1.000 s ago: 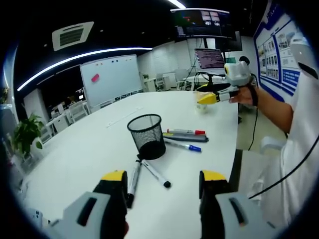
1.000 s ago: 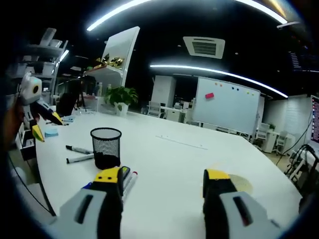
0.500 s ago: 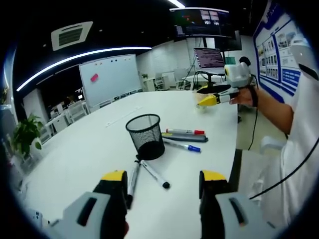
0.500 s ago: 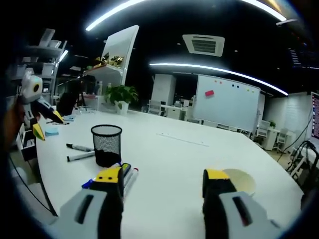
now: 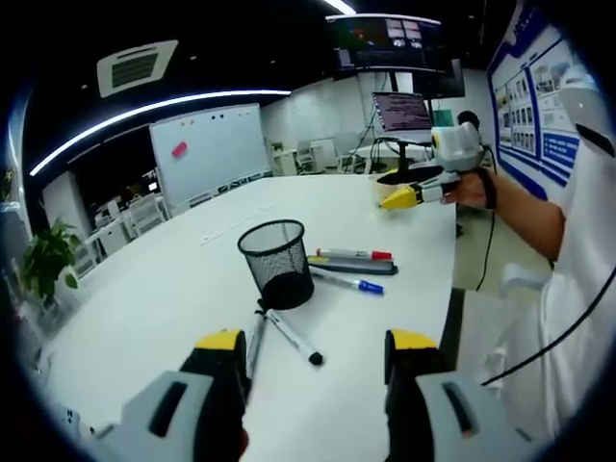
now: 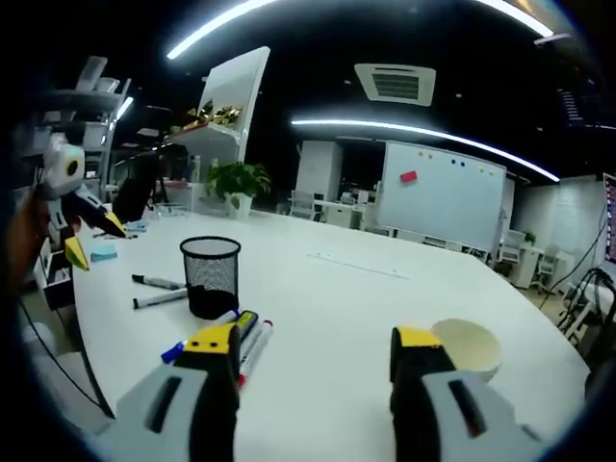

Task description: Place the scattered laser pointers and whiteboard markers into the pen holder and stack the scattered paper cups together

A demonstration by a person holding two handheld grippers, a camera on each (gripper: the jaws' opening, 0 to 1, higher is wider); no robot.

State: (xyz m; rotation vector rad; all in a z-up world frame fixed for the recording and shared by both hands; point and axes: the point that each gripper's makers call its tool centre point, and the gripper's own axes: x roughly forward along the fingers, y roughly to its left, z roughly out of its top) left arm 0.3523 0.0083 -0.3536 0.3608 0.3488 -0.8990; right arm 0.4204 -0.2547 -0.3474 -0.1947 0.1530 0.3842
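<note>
Both grippers, left (image 5: 313, 361) and right (image 6: 318, 356), fingers wide, holding nothing. Black mesh pen holder (image 5: 276, 262) upright on white bench (image 5: 144, 298), markers (image 5: 289, 337) scattered beside; paper cup (image 6: 467, 346) near right fingers.

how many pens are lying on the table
5 visible: two black-capped markers just in front of the holder, three more pens side by side beyond it. More may be hidden behind the tools.

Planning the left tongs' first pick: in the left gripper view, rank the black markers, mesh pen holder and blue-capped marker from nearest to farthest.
1. Black markers, just ahead of the left tongs.
2. Mesh pen holder, upright behind them.
3. Blue-capped marker, beyond the holder, to its right.
</note>
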